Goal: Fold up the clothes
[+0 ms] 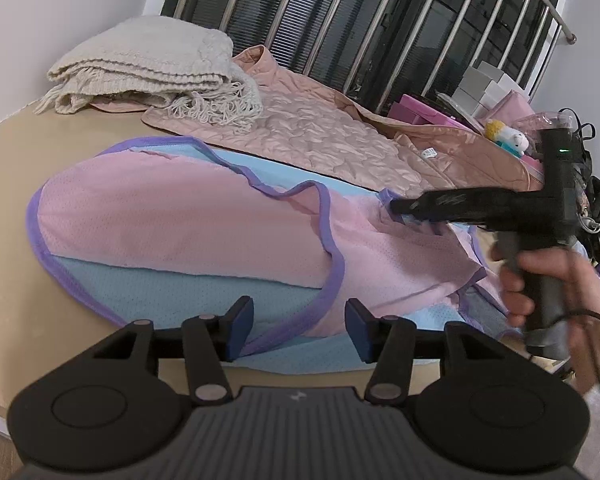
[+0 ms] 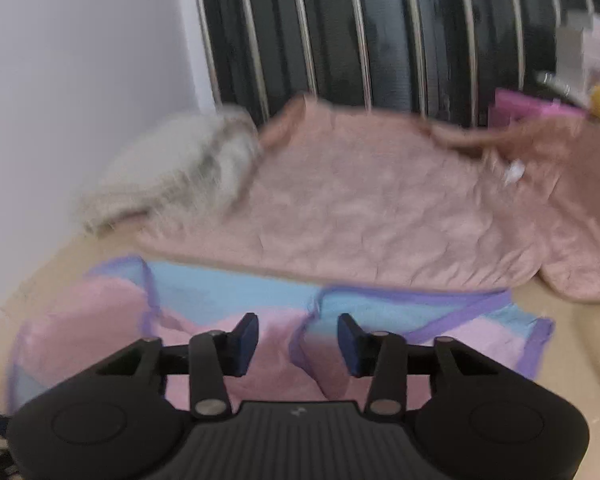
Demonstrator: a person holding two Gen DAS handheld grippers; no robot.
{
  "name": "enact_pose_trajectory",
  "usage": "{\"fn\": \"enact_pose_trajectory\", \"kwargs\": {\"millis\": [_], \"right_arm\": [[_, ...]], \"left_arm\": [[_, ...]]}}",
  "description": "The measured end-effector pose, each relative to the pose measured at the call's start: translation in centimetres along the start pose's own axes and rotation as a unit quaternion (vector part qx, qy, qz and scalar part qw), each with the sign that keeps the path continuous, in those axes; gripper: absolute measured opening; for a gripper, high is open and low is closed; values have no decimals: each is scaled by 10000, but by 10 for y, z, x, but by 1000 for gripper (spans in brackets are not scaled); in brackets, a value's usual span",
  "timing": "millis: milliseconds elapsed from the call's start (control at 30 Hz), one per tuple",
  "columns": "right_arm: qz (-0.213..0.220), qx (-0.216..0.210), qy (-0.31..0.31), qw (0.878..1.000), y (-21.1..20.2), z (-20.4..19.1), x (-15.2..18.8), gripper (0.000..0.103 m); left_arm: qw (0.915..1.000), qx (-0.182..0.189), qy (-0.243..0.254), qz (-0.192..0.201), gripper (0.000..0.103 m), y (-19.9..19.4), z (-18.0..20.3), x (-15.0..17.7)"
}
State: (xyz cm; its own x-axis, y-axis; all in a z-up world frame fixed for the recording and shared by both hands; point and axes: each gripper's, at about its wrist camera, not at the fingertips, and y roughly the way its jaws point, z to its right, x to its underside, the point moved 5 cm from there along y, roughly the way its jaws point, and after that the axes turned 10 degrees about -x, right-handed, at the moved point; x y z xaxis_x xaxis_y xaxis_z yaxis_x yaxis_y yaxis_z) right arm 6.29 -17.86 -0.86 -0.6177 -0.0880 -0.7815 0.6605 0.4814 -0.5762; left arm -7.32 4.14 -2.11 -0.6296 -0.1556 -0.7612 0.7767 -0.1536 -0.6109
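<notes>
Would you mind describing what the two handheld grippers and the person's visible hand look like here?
Each gripper, left gripper and right gripper, has a black ribbed body, black linkage arms with silver pivot pins, and two dark blue pads. Seen from the left wrist view, the right gripper has a grey handle, a green indicator light and a trailing black cable; the hand ends in a white sleeve.

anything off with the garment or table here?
The pink-and-blue garment lies bunched, its purple trim wavy and one flap folded over crookedly. Behind it the quilted jacket lies spread out unfolded, with a blanket overlapping its far corner. No spill or damage shows.
</notes>
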Motion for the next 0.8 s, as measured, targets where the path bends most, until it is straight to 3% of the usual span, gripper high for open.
{"fn": "enact_pose_trajectory", "kwargs": {"millis": [33,67,267,433,567,667,800], "right_arm": [[-130,22,5,9999,10,1,2,18],[-114,35,79,9999,11,3,4,3],[600,210,732,9953,-22,24,11,1],[402,263,487,9977,-32,20,21,10],[726,-302,8,9969,-82,-6,35,29],[385,-751,-361,9958,-110,-23,66,29],[-25,-774,-366,9963,-112,-32,100,29]], "left_arm": [[10000,-3,0,2,52,0,1,0],[10000,2,-11,4,52,0,0,0],[10000,-6,15,-10,52,1,0,0],[9996,204,-162,-96,52,-5,-10,-3],[9993,369,-48,48,54,-25,-26,-4],[9986,487,176,-46,55,-26,-22,-6],[9975,472,518,-99,52,-9,-2,-8]]}}
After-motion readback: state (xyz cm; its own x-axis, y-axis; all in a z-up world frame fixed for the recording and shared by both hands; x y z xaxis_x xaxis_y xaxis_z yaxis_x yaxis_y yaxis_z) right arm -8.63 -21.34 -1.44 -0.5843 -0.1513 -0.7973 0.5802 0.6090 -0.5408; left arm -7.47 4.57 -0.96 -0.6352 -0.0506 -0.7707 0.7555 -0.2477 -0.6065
